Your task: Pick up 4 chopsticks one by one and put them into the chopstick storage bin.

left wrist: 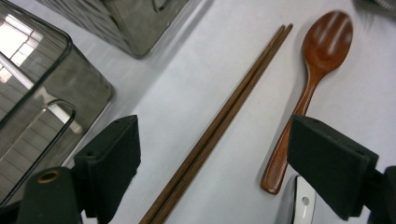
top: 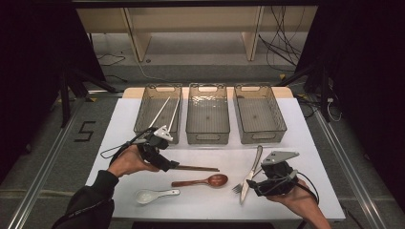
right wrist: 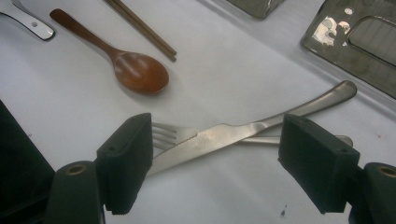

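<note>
Dark brown wooden chopsticks [left wrist: 219, 126] lie as a close pair on the white counter [top: 296, 143], between the spread fingers [left wrist: 109, 163] of the left gripper [top: 154, 151], which hold nothing. They look light, stiff and thin, likely to roll or split apart, so a pinch across both near mid-length seems best. Seen from above, their long axis runs roughly left to right along the counter, the free ends pointing toward the red-brown wooden spoon [top: 203, 181] just beside them. On the right, a steel table knife [right wrist: 243, 135] lies crossed over a steel fork [right wrist: 170, 135]: heavier and slippery. The right gripper [right wrist: 215, 163] straddles them with its fingers released, empty.
</note>
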`<state>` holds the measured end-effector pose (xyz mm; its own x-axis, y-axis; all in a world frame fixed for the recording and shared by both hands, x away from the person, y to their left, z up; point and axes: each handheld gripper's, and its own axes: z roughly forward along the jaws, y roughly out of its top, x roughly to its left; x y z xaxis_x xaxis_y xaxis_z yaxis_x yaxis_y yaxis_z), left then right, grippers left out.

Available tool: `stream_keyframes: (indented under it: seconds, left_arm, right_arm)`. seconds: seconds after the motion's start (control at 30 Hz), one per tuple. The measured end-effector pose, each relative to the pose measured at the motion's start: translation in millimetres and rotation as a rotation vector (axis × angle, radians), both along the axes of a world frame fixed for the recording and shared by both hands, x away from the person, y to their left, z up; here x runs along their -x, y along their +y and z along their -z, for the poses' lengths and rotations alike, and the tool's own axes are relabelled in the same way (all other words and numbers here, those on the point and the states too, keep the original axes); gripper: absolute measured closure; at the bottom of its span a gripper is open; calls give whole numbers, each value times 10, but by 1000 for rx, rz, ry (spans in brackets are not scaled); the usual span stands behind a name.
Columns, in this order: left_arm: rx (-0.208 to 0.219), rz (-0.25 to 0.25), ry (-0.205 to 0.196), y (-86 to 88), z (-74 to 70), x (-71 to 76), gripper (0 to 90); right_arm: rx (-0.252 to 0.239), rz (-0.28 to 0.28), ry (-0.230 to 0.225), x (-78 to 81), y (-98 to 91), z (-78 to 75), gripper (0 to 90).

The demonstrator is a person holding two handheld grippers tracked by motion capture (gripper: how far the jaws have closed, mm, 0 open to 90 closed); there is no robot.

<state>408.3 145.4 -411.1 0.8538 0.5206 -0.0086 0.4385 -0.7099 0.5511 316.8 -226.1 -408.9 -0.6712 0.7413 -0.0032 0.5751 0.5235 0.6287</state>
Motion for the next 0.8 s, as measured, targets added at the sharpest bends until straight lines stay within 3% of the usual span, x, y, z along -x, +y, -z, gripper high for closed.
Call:
stream_keyframes:
  seconds: [0.6,0.8]
  left_arm:
    - [-137,56,40,-3,179,19,182]
    - [-156,69,56,-5,243,22,189]
  right_arm:
    - [5,-4,5,8,6,10,271]
    - [6,-4,7,4,2,13,271]
